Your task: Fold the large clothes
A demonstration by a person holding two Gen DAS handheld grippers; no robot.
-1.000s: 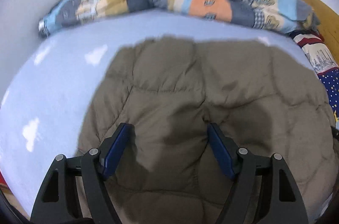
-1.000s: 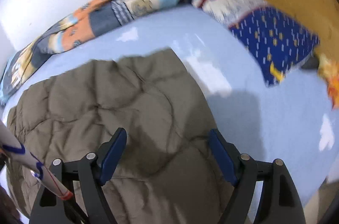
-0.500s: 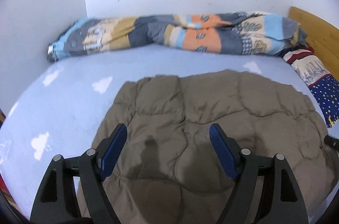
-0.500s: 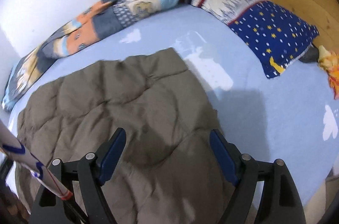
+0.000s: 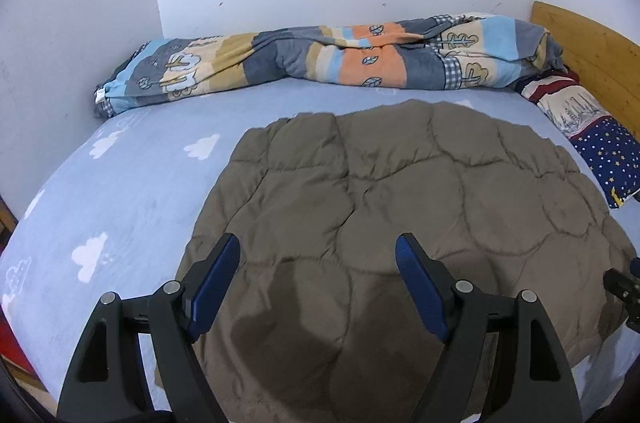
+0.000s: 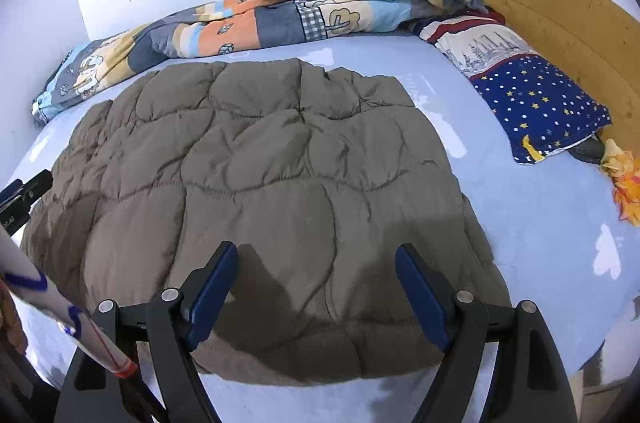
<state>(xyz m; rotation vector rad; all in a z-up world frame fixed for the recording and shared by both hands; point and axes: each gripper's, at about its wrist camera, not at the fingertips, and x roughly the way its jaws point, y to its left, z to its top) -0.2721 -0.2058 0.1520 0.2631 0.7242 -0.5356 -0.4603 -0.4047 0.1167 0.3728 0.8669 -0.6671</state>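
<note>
The coat [image 5: 400, 207] lies flat on the bed [image 5: 132, 183], prob. spread so a fold can begin; the blanket [image 5: 320, 63] and pillow [image 6: 536, 103] sit at the wall side, out of the way. Left gripper [image 5: 316, 283] and right gripper [image 6: 316, 283] both stand wide open w/ nothing held. They hover above the coat's near edge, fabric seen between the jaws but not touched.

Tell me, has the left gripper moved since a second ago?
Yes. The left gripper has pulled back and up from the brown quilted coat: the patchwork blanket along the wall now sits lower in its view, with more wall showing above.
</note>
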